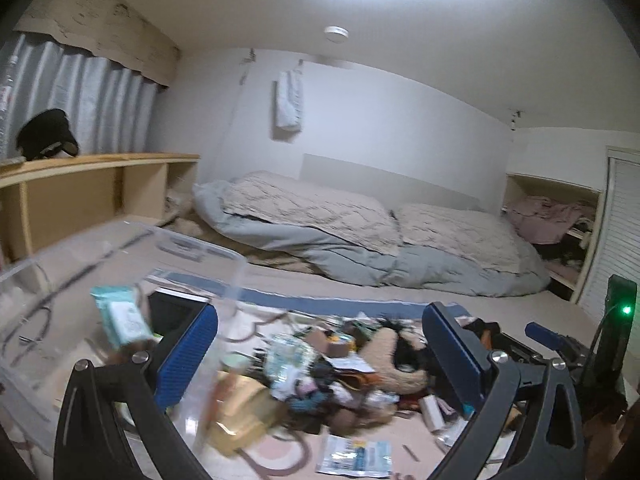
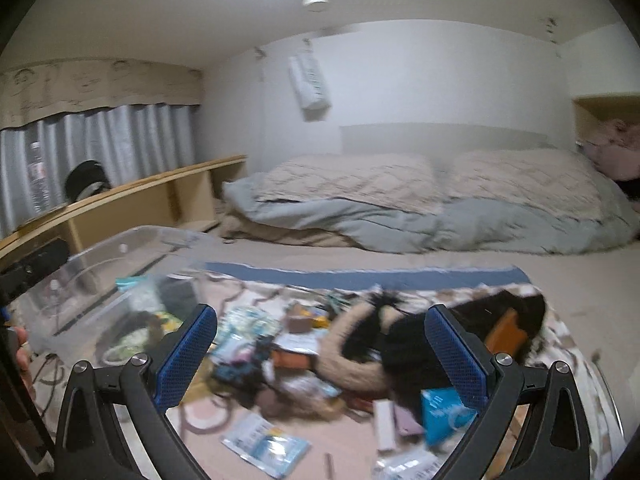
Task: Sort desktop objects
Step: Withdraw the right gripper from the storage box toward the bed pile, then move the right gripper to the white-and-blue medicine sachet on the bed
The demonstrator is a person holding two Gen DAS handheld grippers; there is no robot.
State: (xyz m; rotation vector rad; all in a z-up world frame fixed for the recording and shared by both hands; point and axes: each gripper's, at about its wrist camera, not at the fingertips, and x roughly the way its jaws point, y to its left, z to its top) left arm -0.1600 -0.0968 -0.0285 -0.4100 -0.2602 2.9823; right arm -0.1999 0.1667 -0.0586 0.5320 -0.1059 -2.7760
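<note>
Clear plastic forms the storage bin (image 1: 80,264) to the left of the left hand-held gripper (image 1: 320,356), whose blue-padded fingers (image 1: 188,356) stand wide apart with nothing between them. Inside the bin, this view shows a pale green wipes packet (image 1: 120,316) just past the left finger, and a dark flat object beside it. Ahead of the fingers, between them, lies the heap of small objects (image 1: 320,376) on a patterned mat on the bed; a tan plush toy (image 1: 400,360) sits toward the right finger, and a printed sachet (image 1: 356,456) lies nearest the camera. At the far right, only this view catches the other tool's black body with a green light (image 1: 626,310).

From the right hand-held gripper (image 2: 322,354), also spread open and empty, the bin (image 2: 132,240) sits well to the left and its contents are blurred. The same heap (image 2: 288,356) lies between the fingers. This view alone shows the plush toy (image 2: 360,356) joined to a black furry mass (image 2: 404,344) by the right finger, with a blue packet (image 2: 440,408) just below it. A fingertip (image 2: 22,354) of a person shows at the left edge.
</note>
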